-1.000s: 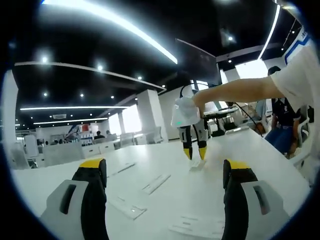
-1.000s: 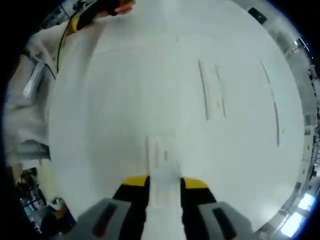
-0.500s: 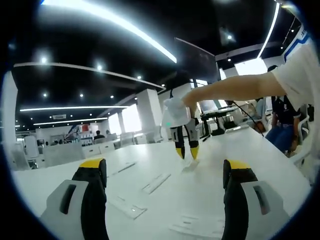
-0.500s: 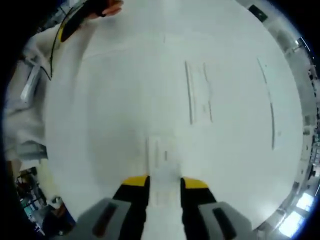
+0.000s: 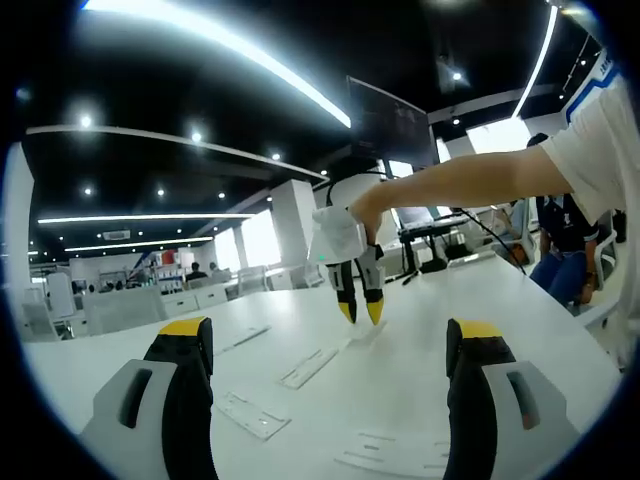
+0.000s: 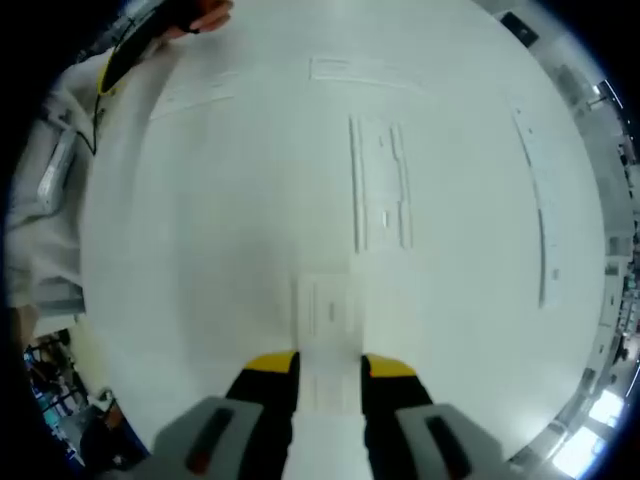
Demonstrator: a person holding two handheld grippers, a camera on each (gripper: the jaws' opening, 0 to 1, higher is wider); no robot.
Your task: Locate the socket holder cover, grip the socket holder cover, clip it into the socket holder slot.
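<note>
One flat white rectangular socket holder cover (image 6: 330,335)

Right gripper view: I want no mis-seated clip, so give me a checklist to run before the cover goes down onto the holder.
1. Cover held in the right gripper: ok, it sits between the closed jaws.
2. Holder in sight: ok, it lies on the table straight ahead of the cover.
3. Cover lined up with the holder's slot: cannot tell, the white parts blur together.
4. Cover off the table: ok, in the left gripper view the right gripper hangs above it.
5. Left gripper out of the way: ok, open and holding nothing.
6. Other strip away from the path: ok, far to the side.
</note>
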